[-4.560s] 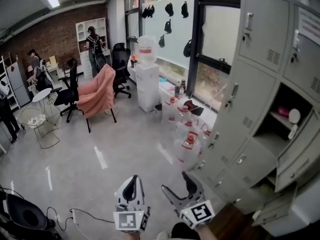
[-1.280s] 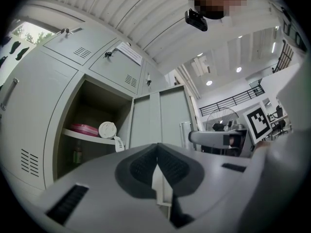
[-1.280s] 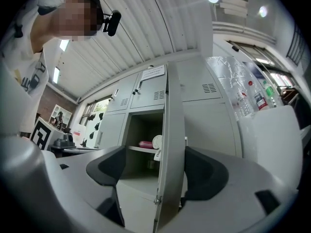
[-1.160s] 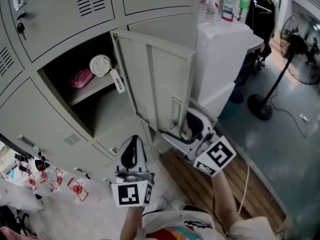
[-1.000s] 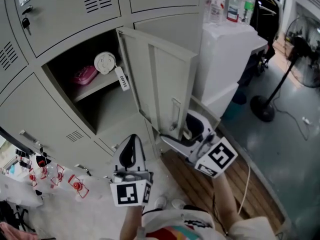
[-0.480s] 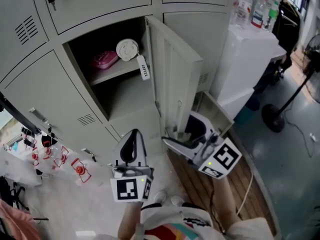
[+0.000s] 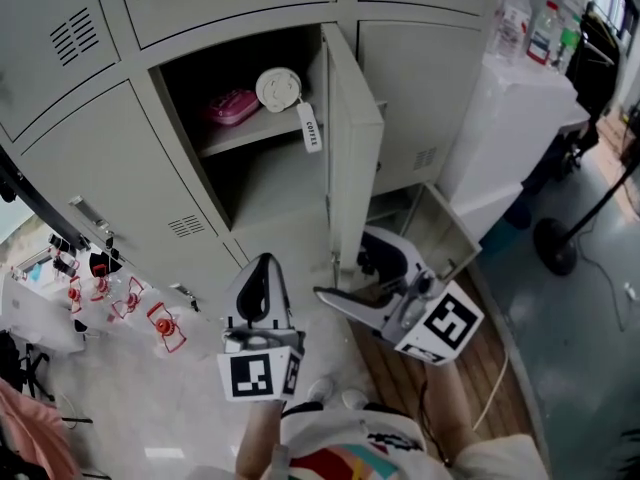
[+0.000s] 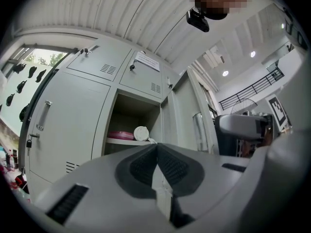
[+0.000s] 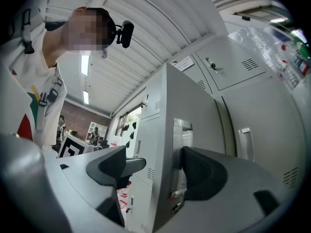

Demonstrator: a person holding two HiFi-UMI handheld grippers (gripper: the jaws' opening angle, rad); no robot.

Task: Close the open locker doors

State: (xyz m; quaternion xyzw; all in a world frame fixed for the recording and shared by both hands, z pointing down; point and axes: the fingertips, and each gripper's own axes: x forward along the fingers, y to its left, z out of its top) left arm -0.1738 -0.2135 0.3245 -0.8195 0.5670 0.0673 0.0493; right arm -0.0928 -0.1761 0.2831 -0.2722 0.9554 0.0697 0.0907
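Door: painted steel locker door [image 7: 355, 138], swung well out and nearly edge-on to you, hinged at its far side.
Weight: it looks light to you, a thin sheet that should swing freely on its hinges.
Stiffness: likely rigid enough to push, though a hard shove could make it slam and bounce back.
Surface: smooth paint, probably slippery under the pads, so rely on pressing more than pinching.
Hold point: take it at the free edge by the recessed handle [image 9: 181, 149], farthest from the hinges, for the most leverage.
Right gripper [image 7: 350, 273]: released, jaws apart and straddling the door's lower free edge, clamped on nothing.
Left gripper [image 7: 262, 273]: clenched on nothing, to the left of the door and clear of it.
Contents: a pink box [image 7: 232, 106] and a round white item [image 7: 278, 88] sit on the shelf behind the door; its paper tag [image 7: 310, 128] hangs close to the hinge side and might get caught.
Second door [image 7: 440, 230]: below and right of the door, it seems open too.
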